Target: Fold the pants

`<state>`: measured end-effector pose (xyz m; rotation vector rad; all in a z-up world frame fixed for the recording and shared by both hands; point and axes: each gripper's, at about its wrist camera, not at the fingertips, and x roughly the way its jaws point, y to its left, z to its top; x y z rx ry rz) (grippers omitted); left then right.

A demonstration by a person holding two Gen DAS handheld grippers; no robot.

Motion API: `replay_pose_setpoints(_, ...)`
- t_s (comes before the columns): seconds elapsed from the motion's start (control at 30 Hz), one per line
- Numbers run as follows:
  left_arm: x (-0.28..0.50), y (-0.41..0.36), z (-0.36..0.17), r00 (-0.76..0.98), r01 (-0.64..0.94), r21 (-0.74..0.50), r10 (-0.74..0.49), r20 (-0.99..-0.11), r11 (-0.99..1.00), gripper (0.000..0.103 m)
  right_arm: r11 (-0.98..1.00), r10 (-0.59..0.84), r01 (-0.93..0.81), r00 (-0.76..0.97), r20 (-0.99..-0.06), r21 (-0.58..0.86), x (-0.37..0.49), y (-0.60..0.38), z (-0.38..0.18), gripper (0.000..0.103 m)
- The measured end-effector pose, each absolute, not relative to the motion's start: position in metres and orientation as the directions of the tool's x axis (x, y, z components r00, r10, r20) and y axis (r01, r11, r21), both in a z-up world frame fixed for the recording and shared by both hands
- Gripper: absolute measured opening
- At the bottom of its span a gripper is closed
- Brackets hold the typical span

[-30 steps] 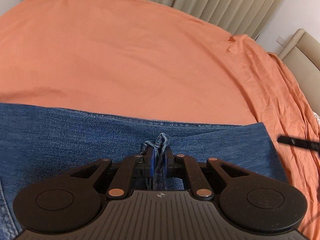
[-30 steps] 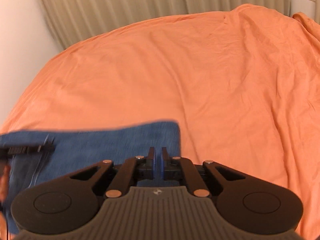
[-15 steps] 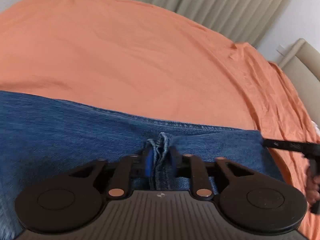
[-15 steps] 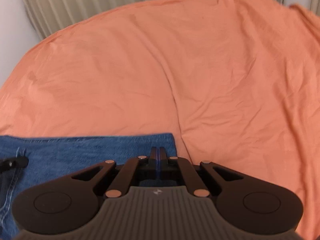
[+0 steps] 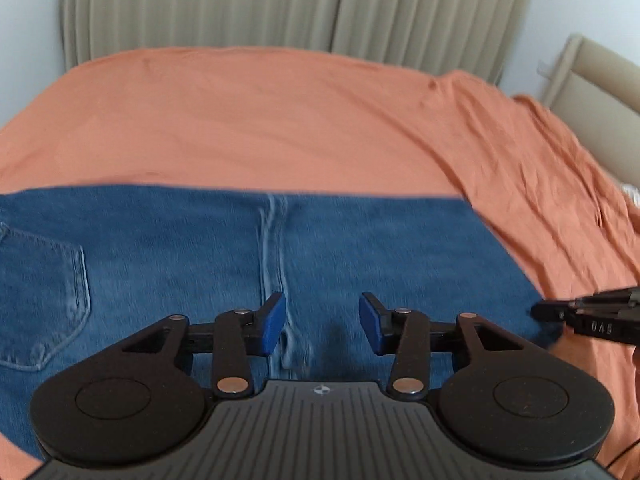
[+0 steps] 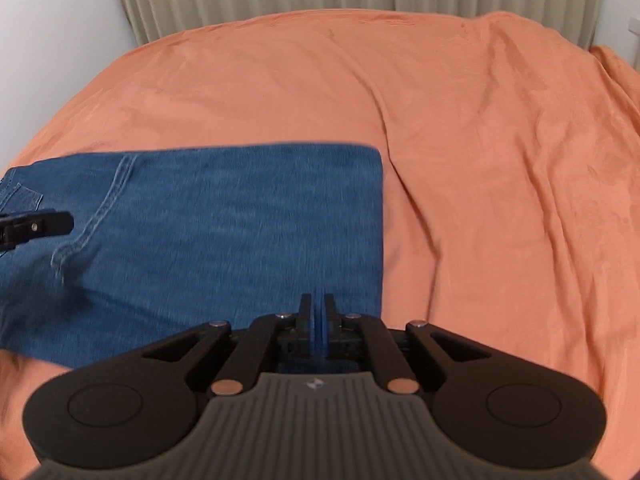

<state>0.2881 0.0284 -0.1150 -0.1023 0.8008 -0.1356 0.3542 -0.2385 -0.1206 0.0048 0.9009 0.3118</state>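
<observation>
an orange bedsheet (image 5: 248, 120) covers the whole bed and fills most of both views, with pale pleated curtains (image 5: 280, 4) behind it and a beige headboard (image 5: 592, 68) off at the right edge of the left wrist view. on the near part of the sheet lie the pants (image 5: 168, 248), blue denim jeans folded into a broad flat band whose far edge runs straight across; a back pocket (image 5: 44, 292) shows on the left side and a stitched seam (image 5: 272, 248) runs down the middle toward the camera. the cloth looks flat, though both views are blurred with motion. the left gripper (image 5: 322, 322) hangs just above the seam with its blue pads spread wide and nothing between them, so it is released. the right gripper (image 6: 318, 318) sits at the near right corner of the denim with its blue pads drawn together; a thin strip of blue shows between them, but i cannot tell whether that is cloth pinched there or only the pads themselves. judging from this, a fold has just been laid down and the step in hand is letting go of it. the next move likely calls for the right tongs to let go too if they grip anything, then both to take fresh holds on one short end of the band, lift it cleanly, and carry it over to the other end without dragging the lower layers out of line.
</observation>
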Motion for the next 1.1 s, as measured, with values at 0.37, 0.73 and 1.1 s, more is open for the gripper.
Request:
replay_pose_setpoints(0.37, 0.284, 0.038, -0.165, 0.588, 0.028, -0.128, -0.120, -0.800, 0.991, 0.048, 0.970, 0.213, -0.219, 0.547, -0.810, 0.107, 0.355, -0.224, -0.154, 0.000)
replay_pose_setpoints(0.73, 0.242, 0.054, -0.110, 0.695, 0.020, -0.113, -0.095, -0.712, 0.993, 0.061, 0.951, 0.167, -0.306, 0.630, -0.758, -0.046, 0.340, -0.199, -0.108, 0.002)
replay_pose_setpoints(1.1, 0.198, 0.155, -0.061, 0.737, -0.248, -0.235, 0.025, -0.676, 0.940, 0.070, 0.847, 0.298, -0.514, 0.672, -0.678, -0.138, 0.327, -0.127, -0.056, 0.020)
